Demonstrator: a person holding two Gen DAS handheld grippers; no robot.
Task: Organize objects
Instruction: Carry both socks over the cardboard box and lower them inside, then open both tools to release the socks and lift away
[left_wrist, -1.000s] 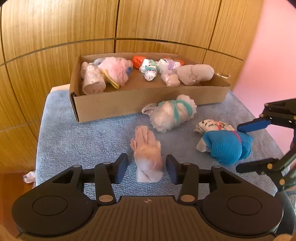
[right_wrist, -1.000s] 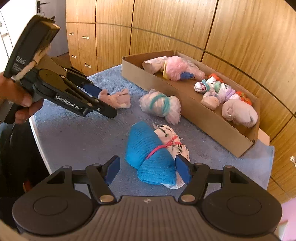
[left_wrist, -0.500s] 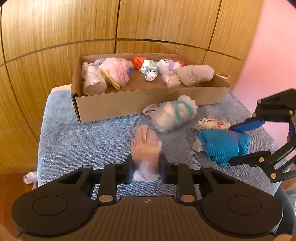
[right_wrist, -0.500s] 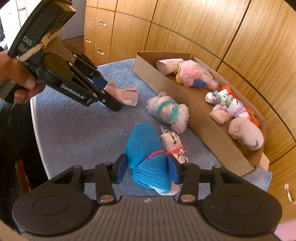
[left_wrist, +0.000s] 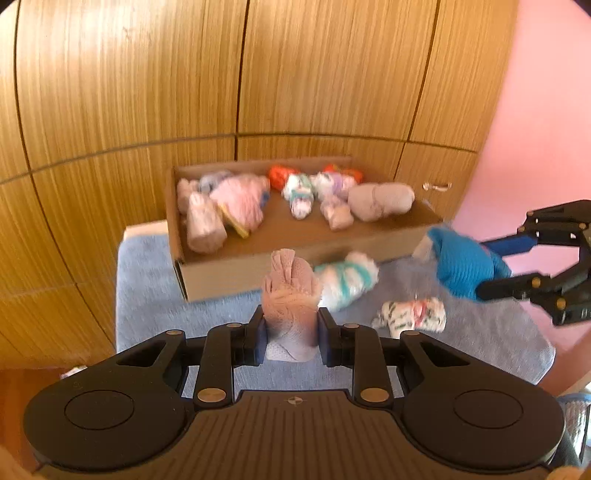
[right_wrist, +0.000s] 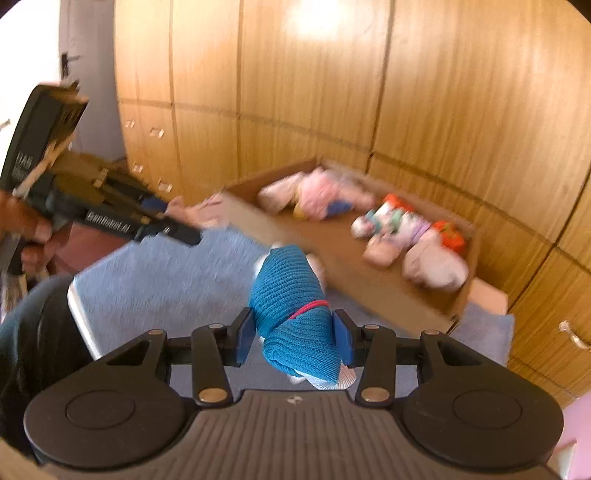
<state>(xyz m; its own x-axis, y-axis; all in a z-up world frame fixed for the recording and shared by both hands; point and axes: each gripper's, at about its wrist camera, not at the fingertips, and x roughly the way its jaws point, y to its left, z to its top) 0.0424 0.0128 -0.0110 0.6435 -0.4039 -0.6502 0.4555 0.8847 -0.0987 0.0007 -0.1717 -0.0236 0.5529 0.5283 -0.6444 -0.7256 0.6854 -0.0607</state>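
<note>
While the left gripper (left_wrist: 290, 328) pinches a pale pink rolled sock (left_wrist: 291, 295) tight between its pads, the bundle stands upright, frilled at the top, clear of the blue cloth (left_wrist: 147, 288). The right gripper (right_wrist: 293, 334) clamps a ribbed blue sock roll (right_wrist: 290, 306) crossed by a red band, also lifted off the cloth. A white and teal bundle (left_wrist: 345, 280) and a white patterned one (left_wrist: 410, 314) lie on the cloth just before the cardboard box (left_wrist: 221, 273), which holds pink, white and orange bundles against wooden cabinet doors (left_wrist: 147, 92).
</note>
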